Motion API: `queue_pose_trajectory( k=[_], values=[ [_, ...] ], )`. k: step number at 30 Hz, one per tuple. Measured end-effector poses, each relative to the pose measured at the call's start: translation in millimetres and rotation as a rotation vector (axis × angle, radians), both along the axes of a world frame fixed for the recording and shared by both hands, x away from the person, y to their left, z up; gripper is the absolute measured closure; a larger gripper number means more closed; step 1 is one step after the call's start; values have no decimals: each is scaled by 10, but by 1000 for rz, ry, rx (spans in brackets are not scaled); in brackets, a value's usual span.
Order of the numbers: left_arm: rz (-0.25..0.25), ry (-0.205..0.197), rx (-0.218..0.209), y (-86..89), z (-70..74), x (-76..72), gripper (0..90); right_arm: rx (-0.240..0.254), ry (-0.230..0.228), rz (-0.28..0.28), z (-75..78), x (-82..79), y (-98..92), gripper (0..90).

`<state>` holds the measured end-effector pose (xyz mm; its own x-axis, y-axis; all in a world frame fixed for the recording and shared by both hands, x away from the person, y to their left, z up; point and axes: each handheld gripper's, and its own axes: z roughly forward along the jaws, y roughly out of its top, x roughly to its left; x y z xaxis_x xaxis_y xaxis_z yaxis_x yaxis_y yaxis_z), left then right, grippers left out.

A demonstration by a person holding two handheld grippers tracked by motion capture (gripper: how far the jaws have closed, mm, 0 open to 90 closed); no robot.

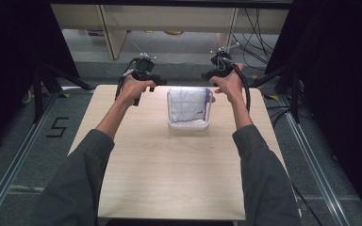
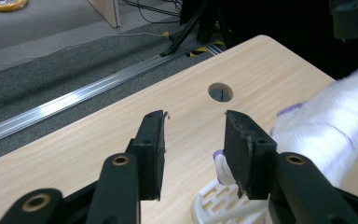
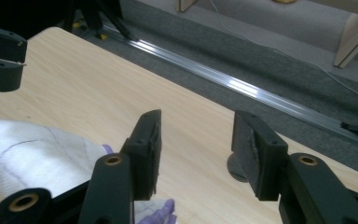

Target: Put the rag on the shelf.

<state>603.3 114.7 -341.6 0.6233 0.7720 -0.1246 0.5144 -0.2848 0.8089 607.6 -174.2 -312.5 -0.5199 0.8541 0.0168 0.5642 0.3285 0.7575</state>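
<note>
A white slotted basket [image 1: 188, 126] stands at the far middle of the wooden table [image 1: 169, 179], holding a folded white cloth [image 1: 187, 104] with thin purple lines. My left gripper [image 1: 156, 84] hovers just left of the basket's far corner. Its jaws are open over bare wood [image 2: 195, 123], with the cloth [image 2: 326, 126] and the basket rim [image 2: 214, 200] to the right of them. My right gripper [image 1: 206, 75] is just right of the basket. It stands open [image 3: 198, 126] with nothing between its jaws, and the cloth [image 3: 32, 149] lies to the left of them.
A round cable hole [image 2: 220, 92] pierces the table near its far edge. Aluminium rails [image 1: 23, 155] run along the floor on both sides. Black tripod legs [image 1: 47, 84] and cables [image 1: 259, 28] stand beyond the table. The table's near half is bare wood.
</note>
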Motion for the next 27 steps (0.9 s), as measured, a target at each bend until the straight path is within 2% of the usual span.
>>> queue_pose_trajectory(
  k=[1,4,8,9,10,11,12,13,14,15,16,17,18,20,23,27],
  values=[
    [0,-3,-3,18,3,-13,567,23,-11,3,-10,-15,-9,527],
    [-12,1,10,74,9,-76,547,19,8,9,9,-85,-41,508],
    [-9,-3,-8,136,14,-159,518,46,7,15,36,-161,-76,501],
    [-16,-3,0,152,15,-179,511,43,-6,22,39,-167,-87,500],
    [-17,-3,4,165,14,-191,500,43,2,7,55,-205,-84,498],
    [-15,-4,1,174,13,-202,497,32,1,18,72,-224,-98,497],
    [-14,-3,-7,188,11,-217,496,30,4,20,81,-241,-100,487],
    [-17,7,-23,207,11,-236,490,17,-19,26,83,-249,-113,470],
    [-16,16,-45,221,13,-248,477,14,-5,16,106,-283,-118,467],
    [-16,21,-82,239,10,-276,473,15,-7,18,113,-301,-118,466],
    [-23,22,-92,242,6,-294,473,20,-23,37,124,-317,-133,465],
    [-34,19,-67,254,2,-332,473,34,-29,39,129,-336,-133,466],
    [-34,17,-59,259,0,-352,465,34,-15,39,158,-379,-142,461],
    [-38,19,-58,272,-11,-390,453,26,-35,55,170,-402,-151,453],
    [-26,25,-76,306,-29,-441,420,43,-27,45,192,-467,-181,421],
    [-25,43,-102,355,-61,-531,383,41,-30,39,201,-532,-248,404]
  ],
)
